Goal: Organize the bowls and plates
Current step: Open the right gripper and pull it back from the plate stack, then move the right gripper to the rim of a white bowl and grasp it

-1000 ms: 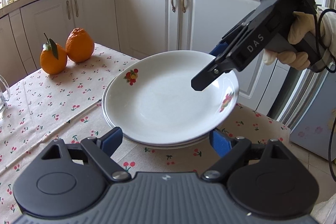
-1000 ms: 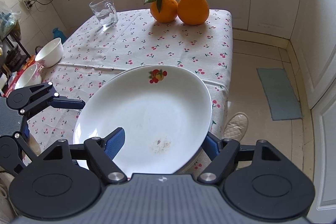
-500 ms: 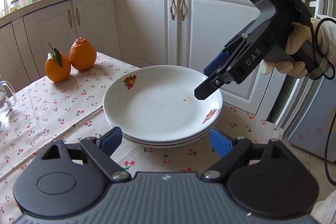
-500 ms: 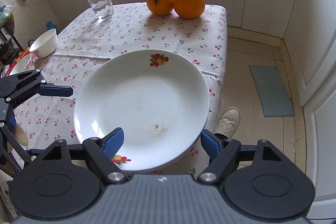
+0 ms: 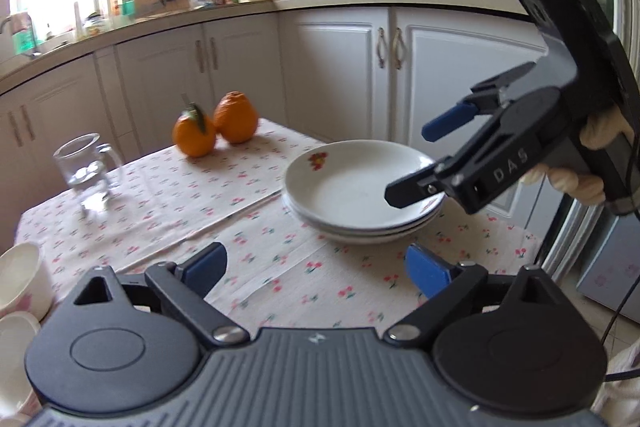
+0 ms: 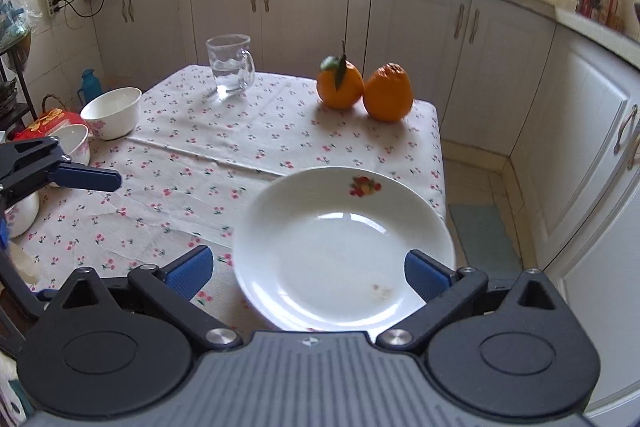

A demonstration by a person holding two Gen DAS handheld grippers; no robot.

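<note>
Plates stacked; bowls pending.
Stack of white fruit-print plates (image 6: 344,251) done; my right gripper (image 6: 306,269) and left gripper (image 5: 316,267) both gape, empty. White bowls (image 6: 112,113) left of stack remain loose.

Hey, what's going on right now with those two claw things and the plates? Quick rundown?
Left claw open, empty. Right claw open above the plate stack, holding nothing. Bowls not yet stacked. Nothing in the way.

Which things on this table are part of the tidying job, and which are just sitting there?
Part of the job:
stack of plates
white bowls at the table's edge
right gripper, open above the stack
left gripper, open

Just lying about:
two oranges
glass mug
</note>
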